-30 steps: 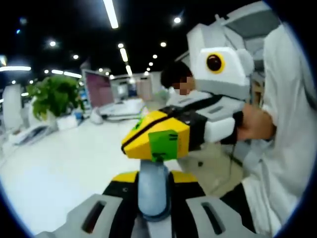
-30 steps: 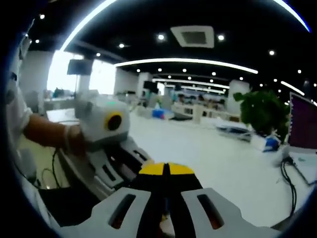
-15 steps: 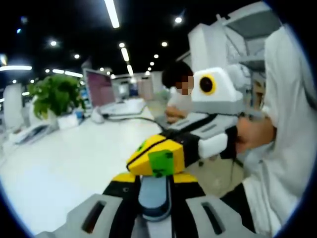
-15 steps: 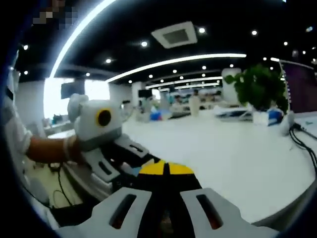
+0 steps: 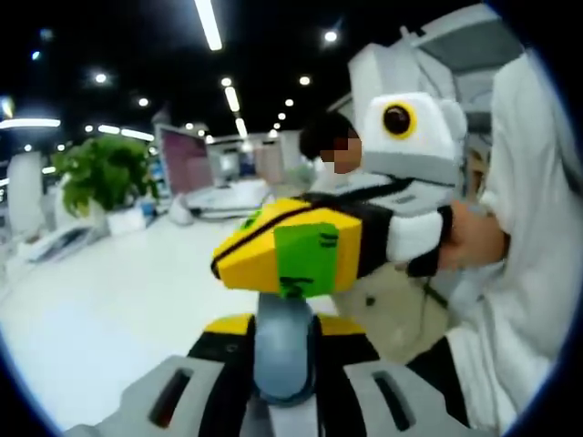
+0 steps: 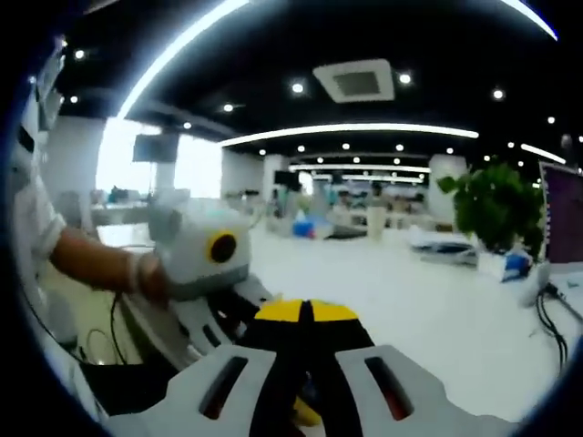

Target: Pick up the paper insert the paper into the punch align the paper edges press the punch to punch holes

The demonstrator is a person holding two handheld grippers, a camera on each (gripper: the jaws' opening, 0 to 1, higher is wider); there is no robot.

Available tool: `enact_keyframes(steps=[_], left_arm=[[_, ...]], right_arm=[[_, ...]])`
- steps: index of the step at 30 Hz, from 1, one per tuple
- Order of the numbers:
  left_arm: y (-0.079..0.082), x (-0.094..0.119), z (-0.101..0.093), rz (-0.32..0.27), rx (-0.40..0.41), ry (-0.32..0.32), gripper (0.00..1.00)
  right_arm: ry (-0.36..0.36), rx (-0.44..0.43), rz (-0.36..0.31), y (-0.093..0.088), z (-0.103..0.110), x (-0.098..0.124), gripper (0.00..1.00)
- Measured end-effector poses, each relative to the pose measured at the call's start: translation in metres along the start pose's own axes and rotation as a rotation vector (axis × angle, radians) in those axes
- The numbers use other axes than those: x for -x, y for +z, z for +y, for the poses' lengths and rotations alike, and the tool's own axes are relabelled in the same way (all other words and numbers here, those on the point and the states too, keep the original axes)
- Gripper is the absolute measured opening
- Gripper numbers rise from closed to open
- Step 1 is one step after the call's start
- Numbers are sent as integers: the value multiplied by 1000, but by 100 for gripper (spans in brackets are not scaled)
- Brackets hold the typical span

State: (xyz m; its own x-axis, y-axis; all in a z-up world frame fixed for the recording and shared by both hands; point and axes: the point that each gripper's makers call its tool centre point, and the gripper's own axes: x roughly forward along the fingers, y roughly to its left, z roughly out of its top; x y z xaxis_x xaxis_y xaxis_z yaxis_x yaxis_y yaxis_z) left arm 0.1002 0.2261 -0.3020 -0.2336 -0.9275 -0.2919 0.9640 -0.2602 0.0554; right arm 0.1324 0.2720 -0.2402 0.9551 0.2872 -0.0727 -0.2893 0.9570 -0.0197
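**Both grippers held up off the table, no paper or punch to be seen**

Nearest in the left gripper view, the left gripper [image 5: 284,364] has its jaws closed around a rounded grey-blue piece that can't be identified. Just past its tips the right gripper [image 5: 305,250] is crossed over, glossy yellow plastic with a green sticker, held by a hand [image 5: 474,238]. Its jaws are seen meeting in the right gripper view [image 6: 308,320], nothing between them as far as can be made out, with the left gripper [image 6: 205,291] just beside. Probably they're raised like this as a ready pose before any reaching is done.

Beyond the left gripper a smooth white table [image 5: 100,300] is spread out, with a leafy potted plant [image 5: 102,177] and a monitor [image 5: 182,162] at its far end. Paper and punch can't be located.
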Motion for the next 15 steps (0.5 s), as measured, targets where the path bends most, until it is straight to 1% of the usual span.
enact_keyframes(steps=[1,2,3,5,6,7,8,9,10,11,12,13,14,15], left_arm=[[0,0,0,1,10,-4,29],[0,0,0,-2,16,-3,30],[1,1,0,-4,22,-4,32],[4,1,-1,-15,41,-13,35],[8,2,0,-29,54,-17,37],[12,3,0,-48,74,-22,39],[16,4,1,-71,99,-21,41],[20,6,4,-84,106,-16,42],[24,9,8,-103,118,-6,43],[29,12,11,-121,124,5,44],[36,18,15,-139,115,24,44],[43,23,19,-162,100,48,44],[45,27,20,-164,99,55,45],[49,36,25,-171,92,76,47]], right_arm=[[23,-8,-28,5,2,-1,4],[28,-41,-57,12,0,0,4],[31,-66,-66,17,-3,2,5],[27,-76,-69,26,-14,11,11],[18,-71,-76,31,-20,15,18],[15,-62,-77,34,-26,19,21],[18,-54,-78,38,-31,25,23],[22,-52,-80,40,-35,28,23],[44,-64,-86,44,-38,33,23],[81,-87,-87,47,-37,38,23],[124,-103,-82,47,-38,43,23],[161,-124,-62,46,-38,47,24],[184,-131,-48,44,-40,51,26],[211,-118,-38,42,-40,54,31]])
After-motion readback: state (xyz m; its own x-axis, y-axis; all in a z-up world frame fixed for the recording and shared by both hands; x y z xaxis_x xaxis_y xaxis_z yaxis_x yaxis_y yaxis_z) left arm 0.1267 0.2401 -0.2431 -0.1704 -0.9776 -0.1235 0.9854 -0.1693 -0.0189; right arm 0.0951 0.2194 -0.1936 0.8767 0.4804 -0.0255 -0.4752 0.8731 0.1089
